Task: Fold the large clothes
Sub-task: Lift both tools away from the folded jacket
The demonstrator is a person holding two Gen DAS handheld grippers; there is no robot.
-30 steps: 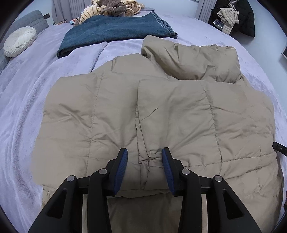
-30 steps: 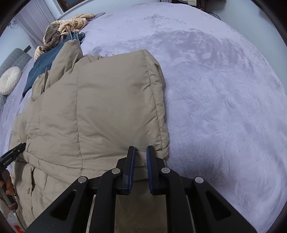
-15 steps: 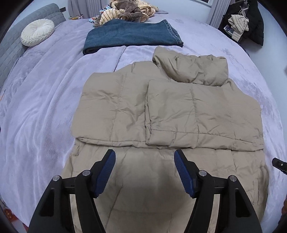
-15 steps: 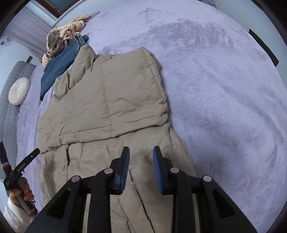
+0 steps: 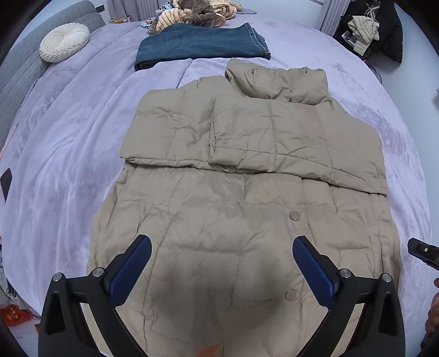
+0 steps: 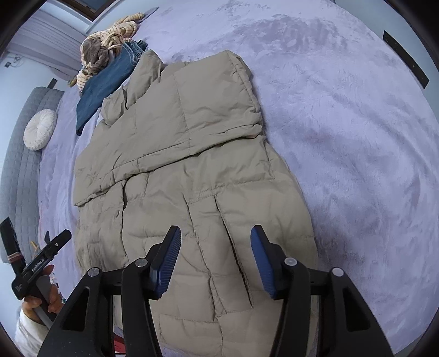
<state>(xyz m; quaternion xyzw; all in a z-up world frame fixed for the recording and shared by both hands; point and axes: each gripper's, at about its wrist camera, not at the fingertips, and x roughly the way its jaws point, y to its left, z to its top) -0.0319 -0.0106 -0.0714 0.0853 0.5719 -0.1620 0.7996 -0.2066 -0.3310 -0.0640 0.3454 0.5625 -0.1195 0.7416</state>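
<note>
left gripper (image 5: 221,248): blue pads spread wide, holding nothing, hanging over the lower front of the coat.
right gripper (image 6: 216,238): pads also parted and empty, above the coat's hem end; its tip shows at the right edge of the left view.
coat (image 5: 247,197): tan quilted puffer, lying flat on the bed, both sleeves folded in across the chest so their cuffs meet near the middle; two snaps show on the lower front; collar bunched at the far end.
coat, right view (image 6: 192,170): the folded sleeve edge runs across it, the hem nearest the camera.
bed (image 5: 68,131): lilac plush cover under everything.
jeans (image 5: 200,44): folded, just beyond the collar.
clothes pile (image 5: 197,13): striped and brown pieces behind the jeans.
cushion (image 5: 64,41): round, white, against the grey headboard (image 5: 16,66) at far left.
dark jacket (image 5: 384,30): hanging off the bed, far right.
</note>
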